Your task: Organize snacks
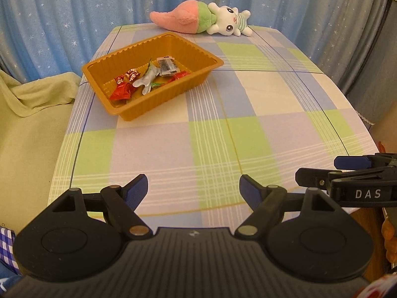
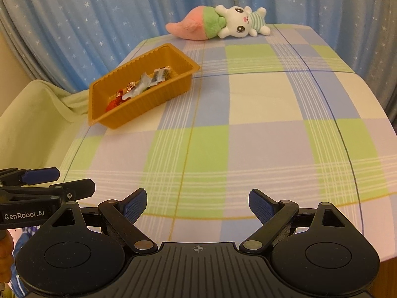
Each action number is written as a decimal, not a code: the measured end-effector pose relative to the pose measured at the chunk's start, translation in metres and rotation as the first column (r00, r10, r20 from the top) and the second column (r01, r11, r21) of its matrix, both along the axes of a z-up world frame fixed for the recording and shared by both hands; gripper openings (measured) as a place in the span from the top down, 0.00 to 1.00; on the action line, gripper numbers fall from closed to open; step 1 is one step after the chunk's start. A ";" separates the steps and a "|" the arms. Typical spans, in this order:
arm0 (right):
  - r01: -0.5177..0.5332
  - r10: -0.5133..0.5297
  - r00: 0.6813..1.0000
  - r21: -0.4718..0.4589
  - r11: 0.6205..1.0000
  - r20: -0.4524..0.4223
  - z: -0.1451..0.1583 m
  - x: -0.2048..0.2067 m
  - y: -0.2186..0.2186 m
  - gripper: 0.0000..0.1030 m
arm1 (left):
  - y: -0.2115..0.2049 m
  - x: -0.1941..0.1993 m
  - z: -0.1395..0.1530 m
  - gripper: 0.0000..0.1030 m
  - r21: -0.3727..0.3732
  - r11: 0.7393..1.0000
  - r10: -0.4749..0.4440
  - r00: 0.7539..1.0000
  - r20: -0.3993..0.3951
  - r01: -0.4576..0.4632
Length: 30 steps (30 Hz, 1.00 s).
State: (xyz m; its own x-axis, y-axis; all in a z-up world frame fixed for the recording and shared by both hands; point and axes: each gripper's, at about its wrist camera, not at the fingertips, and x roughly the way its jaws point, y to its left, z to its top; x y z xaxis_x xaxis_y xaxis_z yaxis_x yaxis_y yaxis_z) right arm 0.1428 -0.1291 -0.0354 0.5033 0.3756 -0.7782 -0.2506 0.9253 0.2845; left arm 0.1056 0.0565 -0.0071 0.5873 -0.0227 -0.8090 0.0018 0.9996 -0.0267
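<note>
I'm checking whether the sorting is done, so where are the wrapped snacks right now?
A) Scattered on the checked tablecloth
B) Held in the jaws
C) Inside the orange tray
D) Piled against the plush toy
C: the wrapped snacks all lie inside the orange tray.

Left wrist view: rides behind the left gripper (image 1: 193, 193), above the near edge of the surface (image 1: 260, 99); tilts downward and looks along it toward the blue curtain (image 1: 62, 12); the right gripper (image 1: 347, 173) enters at its right edge.
Right wrist view: rides behind the right gripper (image 2: 197, 206), beside the other; same downward tilt; the left gripper (image 2: 49, 183) enters at its left edge.
Nearness: each gripper fills its own lower frame; the orange tray (image 1: 158, 103) sits mid-distance, left.
Shared: checked surface, orange tray, plush toy (image 1: 201, 18) at the far edge, curtain.
</note>
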 end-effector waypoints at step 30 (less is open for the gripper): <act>0.000 0.000 1.000 0.008 1.000 0.013 0.001 -0.033 -0.027 0.14 | -0.032 -0.037 0.003 0.23 0.007 1.000 -0.001 1.000 0.011 0.001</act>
